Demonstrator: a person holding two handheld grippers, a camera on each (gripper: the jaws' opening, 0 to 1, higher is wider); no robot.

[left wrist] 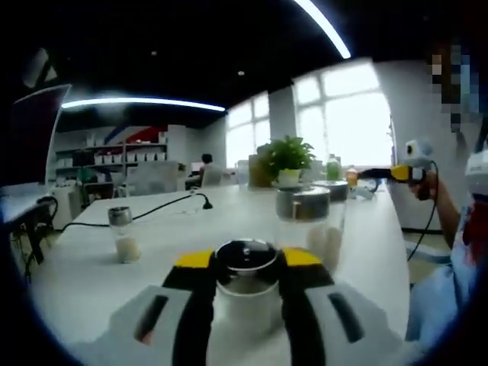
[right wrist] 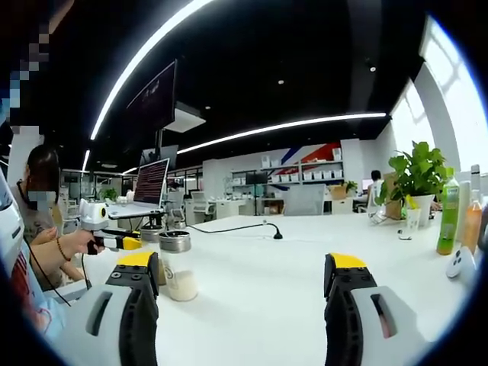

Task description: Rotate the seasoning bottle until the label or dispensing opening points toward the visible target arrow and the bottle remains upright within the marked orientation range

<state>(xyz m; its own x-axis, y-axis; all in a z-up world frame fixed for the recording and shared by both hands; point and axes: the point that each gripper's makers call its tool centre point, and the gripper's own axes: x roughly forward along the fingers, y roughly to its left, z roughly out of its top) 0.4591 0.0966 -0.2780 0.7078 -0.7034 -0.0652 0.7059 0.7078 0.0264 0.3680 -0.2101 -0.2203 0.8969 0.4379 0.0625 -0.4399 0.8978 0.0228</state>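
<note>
In the left gripper view, the left gripper (left wrist: pixel 245 278) was clenched around a seasoning bottle (left wrist: pixel 245 286) at the bottom centre, its steel cap between the yellow-tipped jaws. Directly behind stood a second bottle (left wrist: pixel 309 229), close enough to crowd the far side. A third bottle (left wrist: pixel 123 234) stood well apart at the left, with bare white table (left wrist: pixel 175 229) between. A black cable (left wrist: pixel 152 210) ran across the middle, and a potted plant (left wrist: pixel 287 162) sat at the far edge.

In the right gripper view, the right gripper (right wrist: pixel 244 286) was released, jaws wide apart over bare tabletop. A bottle (right wrist: pixel 177 267) stood just beside its left jaw. A green bottle (right wrist: pixel 448 217) stood at the right edge.
</note>
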